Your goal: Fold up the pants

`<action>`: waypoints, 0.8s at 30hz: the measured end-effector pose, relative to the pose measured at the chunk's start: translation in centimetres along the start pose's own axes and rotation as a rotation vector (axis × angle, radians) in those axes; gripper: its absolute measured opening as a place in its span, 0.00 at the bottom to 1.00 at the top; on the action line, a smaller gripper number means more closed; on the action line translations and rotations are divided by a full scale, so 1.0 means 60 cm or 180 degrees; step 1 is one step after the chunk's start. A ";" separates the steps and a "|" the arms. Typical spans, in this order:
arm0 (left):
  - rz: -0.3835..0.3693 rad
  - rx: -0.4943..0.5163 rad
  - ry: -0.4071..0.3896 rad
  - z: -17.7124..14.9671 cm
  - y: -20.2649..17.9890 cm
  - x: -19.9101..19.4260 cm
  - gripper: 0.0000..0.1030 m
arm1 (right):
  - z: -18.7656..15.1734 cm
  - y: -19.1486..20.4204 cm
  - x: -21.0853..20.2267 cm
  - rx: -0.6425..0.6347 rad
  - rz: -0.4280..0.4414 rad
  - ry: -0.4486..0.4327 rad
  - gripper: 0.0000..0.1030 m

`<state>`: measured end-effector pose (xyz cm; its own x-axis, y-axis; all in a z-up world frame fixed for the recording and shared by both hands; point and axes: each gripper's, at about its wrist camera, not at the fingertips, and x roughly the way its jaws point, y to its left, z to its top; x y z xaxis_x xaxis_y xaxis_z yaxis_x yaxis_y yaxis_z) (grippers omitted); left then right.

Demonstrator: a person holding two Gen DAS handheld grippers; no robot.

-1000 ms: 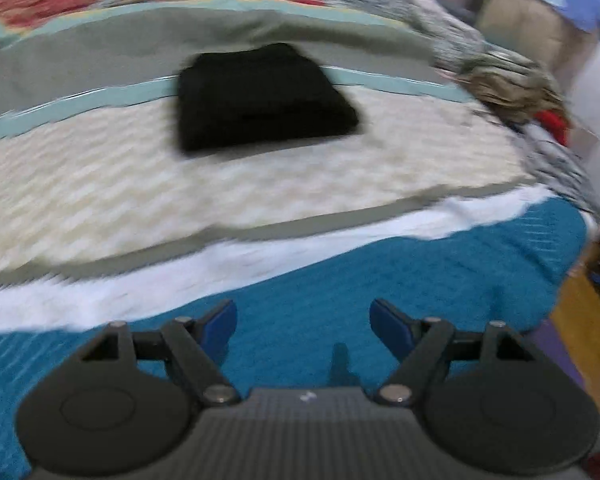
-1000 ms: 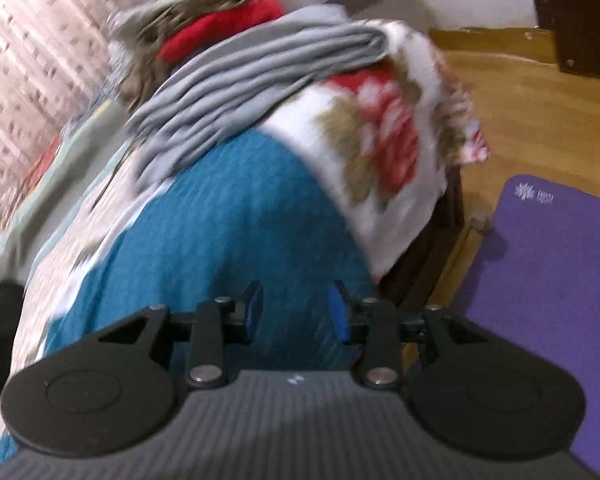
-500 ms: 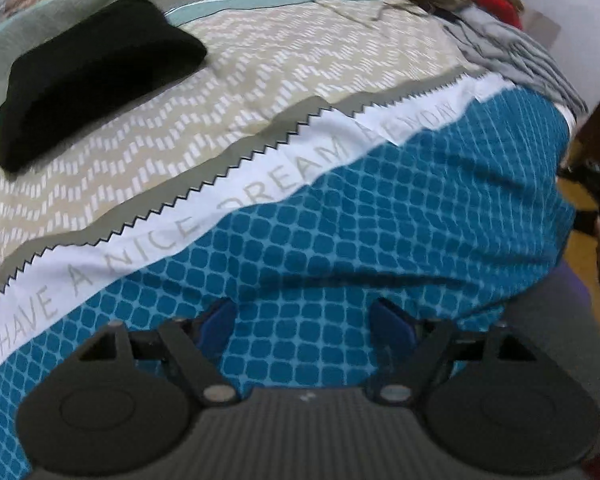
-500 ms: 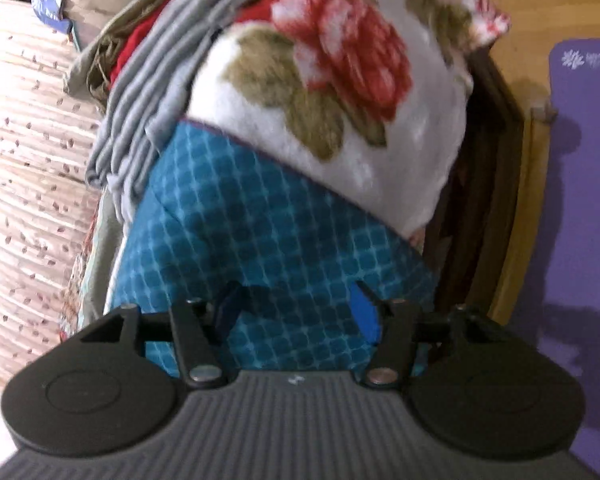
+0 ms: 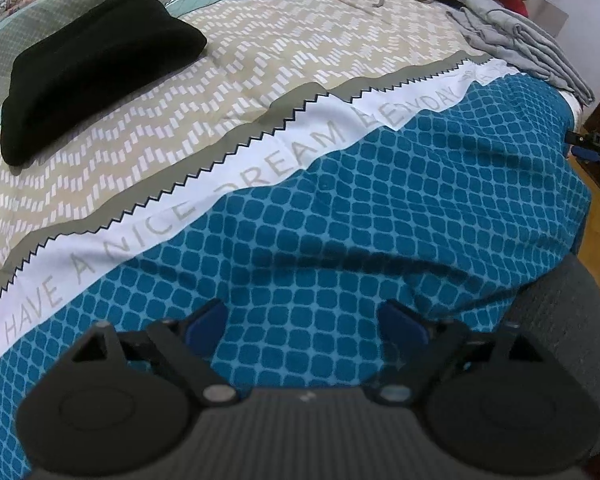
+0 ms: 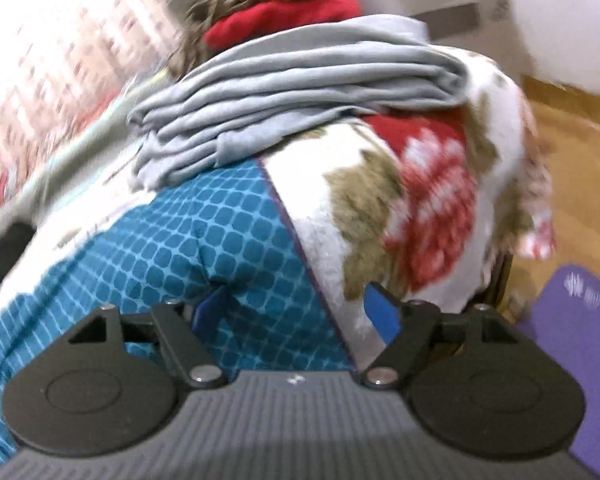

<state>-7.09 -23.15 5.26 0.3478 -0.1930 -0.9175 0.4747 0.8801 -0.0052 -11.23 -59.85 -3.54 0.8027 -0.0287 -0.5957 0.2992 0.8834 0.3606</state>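
Observation:
Folded black pants (image 5: 96, 68) lie on the beige zigzag part of the bedspread, far left in the left wrist view; a dark sliver of them shows at the left edge of the right wrist view (image 6: 4, 256). My left gripper (image 5: 302, 326) is open and empty, low over the blue patterned cover (image 5: 380, 216), well short of the pants. My right gripper (image 6: 296, 312) is open and empty at the bed's right corner, over the blue cover (image 6: 204, 240) and a floral blanket (image 6: 420, 208).
A grey garment (image 6: 300, 92) lies crumpled at the bed's right edge, also in the left wrist view (image 5: 516, 44), with red (image 6: 284, 16) and brownish clothes behind. A purple mat (image 6: 572, 340) lies on the wooden floor (image 6: 572, 128) to the right.
The left gripper has dropped closer to the blue cover and the pants have shifted left in view. The right gripper opened wider and swung its view around the bed corner.

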 end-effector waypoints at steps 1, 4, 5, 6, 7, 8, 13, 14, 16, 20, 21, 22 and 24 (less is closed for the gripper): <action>0.0026 0.0007 0.0009 0.001 -0.004 0.003 0.89 | 0.006 -0.006 0.002 -0.0017 0.0061 0.0040 0.75; 0.0089 0.0032 0.0043 0.004 -0.011 0.008 0.91 | 0.017 -0.028 0.015 0.0038 0.0396 0.0161 0.46; 0.0100 0.0022 0.0053 0.006 -0.011 0.009 0.91 | 0.018 -0.028 0.018 0.0056 0.0476 0.0210 0.25; 0.0106 0.0006 0.0061 0.008 -0.011 0.010 0.91 | 0.018 -0.024 0.019 0.0030 0.0488 0.0237 0.07; 0.0110 -0.0017 0.0071 0.010 -0.009 0.011 0.91 | 0.018 -0.017 0.018 -0.0033 0.0458 0.0232 0.06; 0.0114 -0.0039 0.0082 0.013 -0.008 0.011 0.91 | 0.018 -0.010 0.014 -0.0106 0.0402 0.0207 0.05; 0.0138 -0.0094 0.0083 0.012 -0.009 0.002 0.91 | 0.015 0.033 -0.050 -0.0509 -0.0265 -0.0153 0.03; 0.0132 -0.0100 0.0082 0.011 -0.009 0.000 0.91 | 0.018 0.041 -0.059 -0.0641 -0.0535 -0.0241 0.03; 0.0128 -0.0088 0.0085 0.009 -0.011 -0.001 0.91 | 0.024 0.058 -0.058 -0.1001 -0.1166 -0.0358 0.02; 0.0169 0.0033 0.0088 0.007 -0.021 0.001 0.91 | 0.025 0.043 -0.005 -0.0987 -0.1466 -0.0144 0.02; 0.0189 0.0075 0.0093 0.005 -0.023 0.002 0.91 | 0.017 0.047 0.012 -0.1070 -0.1568 -0.0097 0.02; 0.0213 0.0130 0.0099 0.001 -0.026 0.002 0.91 | 0.008 0.045 0.028 -0.1125 -0.1663 -0.0035 0.02; 0.0245 0.0241 0.0114 -0.008 -0.031 0.003 0.91 | -0.009 0.013 0.060 -0.1004 -0.2069 0.0231 0.02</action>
<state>-8.32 -24.61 4.92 0.3570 -0.1093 -0.9277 0.5080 0.8561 0.0946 -8.41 -59.01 -5.79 0.4737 -0.5724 -0.6693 0.5323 0.7916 -0.3003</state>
